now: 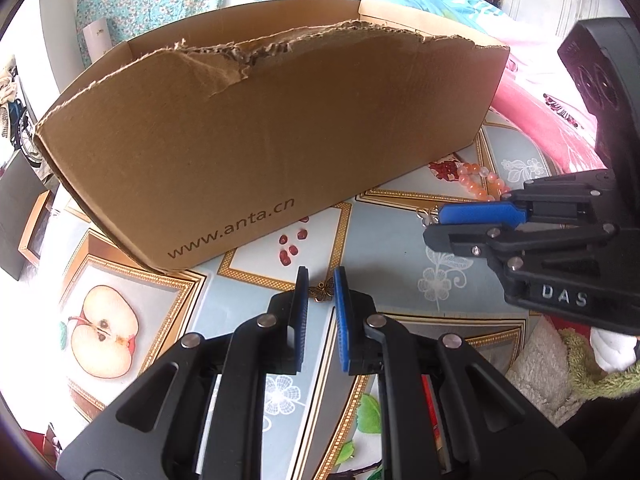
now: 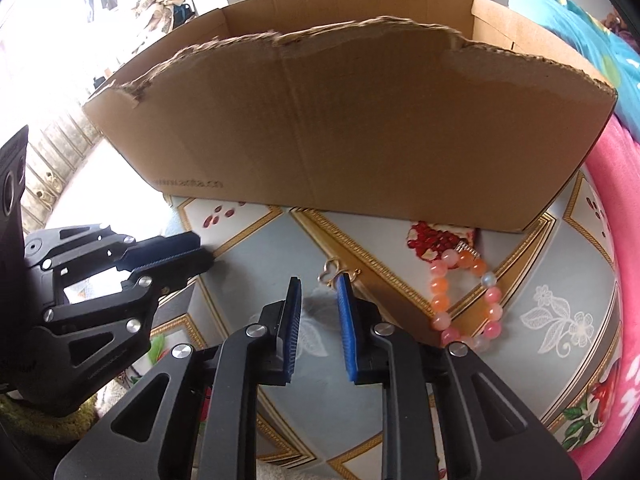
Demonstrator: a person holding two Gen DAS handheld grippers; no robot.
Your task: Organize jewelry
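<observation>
In my left wrist view, the cardboard box [image 1: 256, 140] fills the upper left and centre of the frame, its near wall torn ragged along the top edge, standing on the fruit-patterned tablecloth [image 1: 384, 240]. At bottom centre my left claw [image 1: 321, 284] has its fingers apart, with the small bronze butterfly charm [image 1: 323, 292] lying on the cloth between the tips; I cannot tell whether either pad touches it. Right of centre, the orange and pink bead bracelet [image 1: 482, 182] lies just beside the box's lower right corner, and my right claw [image 1: 434, 224] reaches in from the right edge; from this angle I cannot tell its gap. In my right wrist view, my left claw [image 2: 196, 254] enters at middle left, the box [image 2: 360, 128] spans the upper frame, and my right claw [image 2: 318, 286] at bottom centre is apart, its tips just beside a gold heart-shaped piece [image 2: 331, 273] on the cloth. The bracelet [image 2: 468, 300] lies to the right, near it.
</observation>
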